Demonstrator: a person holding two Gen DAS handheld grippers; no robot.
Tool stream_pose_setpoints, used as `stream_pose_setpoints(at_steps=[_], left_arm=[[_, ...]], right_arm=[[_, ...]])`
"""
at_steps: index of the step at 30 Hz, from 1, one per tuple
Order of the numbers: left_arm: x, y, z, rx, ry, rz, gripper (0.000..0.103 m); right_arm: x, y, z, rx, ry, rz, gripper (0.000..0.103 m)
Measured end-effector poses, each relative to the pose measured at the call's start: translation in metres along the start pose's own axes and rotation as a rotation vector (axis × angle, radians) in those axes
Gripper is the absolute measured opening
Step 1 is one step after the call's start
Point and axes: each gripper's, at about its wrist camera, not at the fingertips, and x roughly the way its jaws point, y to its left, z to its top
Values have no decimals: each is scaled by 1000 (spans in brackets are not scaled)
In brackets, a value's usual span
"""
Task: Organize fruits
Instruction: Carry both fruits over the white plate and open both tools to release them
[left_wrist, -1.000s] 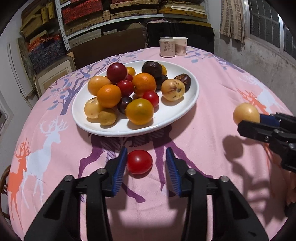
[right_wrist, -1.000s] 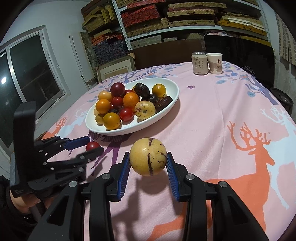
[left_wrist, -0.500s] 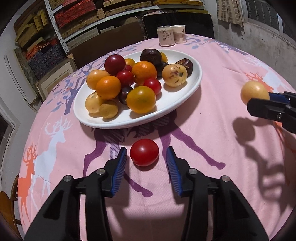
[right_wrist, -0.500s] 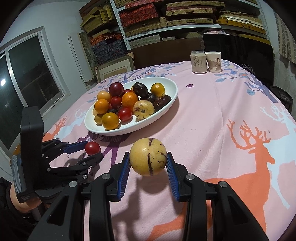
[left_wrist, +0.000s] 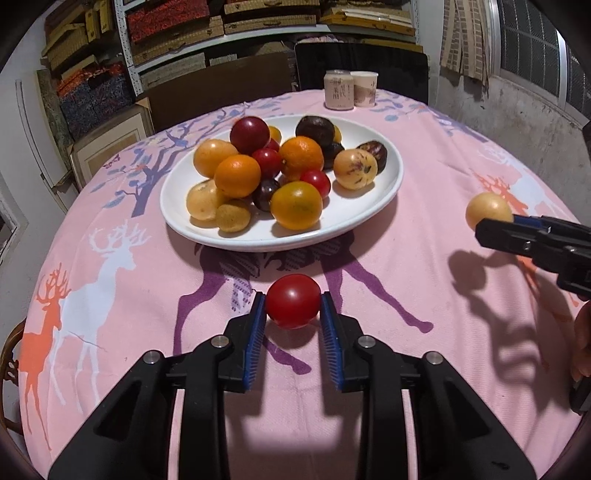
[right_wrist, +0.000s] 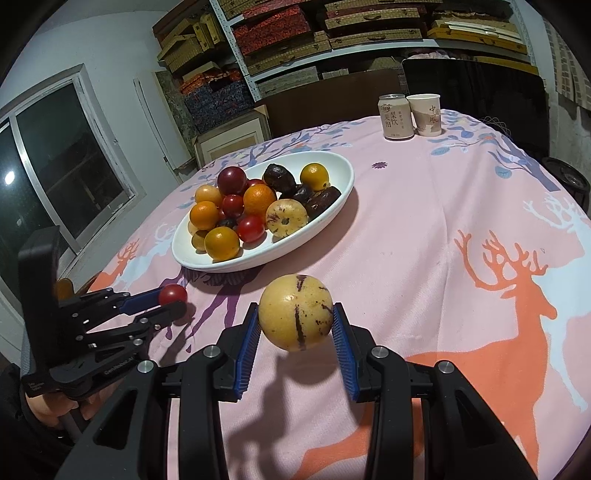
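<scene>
Two grips hold: left gripper (left_wrist: 292, 310) pinches the soft, bruisable tomato (left_wrist: 293, 305) mid-frame, right gripper (right_wrist: 294, 322) the firmer yellow fruit (right_wrist: 294, 312).

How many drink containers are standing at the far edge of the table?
2: a pale printed metal can and a paper cup just right of it, side by side on the pink deer tablecloth beyond the white fruit plate.

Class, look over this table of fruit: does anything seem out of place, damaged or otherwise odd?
Nothing is spilled or knocked over. Two fruits are off the white plate: a red tomato clamped in the left tongs and a yellow fruit with dark streaks on its skin, held in the right tongs. The can and cup stand upright.
</scene>
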Motion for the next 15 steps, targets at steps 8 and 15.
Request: stream_pose_setpoints(at_steps=[8,15], left_arm=[[-39,13,2,-23,-80,-15,29],[-47,23,52,-23,-145,-38,29]], right_arm=[[-3,6,5,-20,-4,8,39],[-24,35,67,-125,-112,-10,39]])
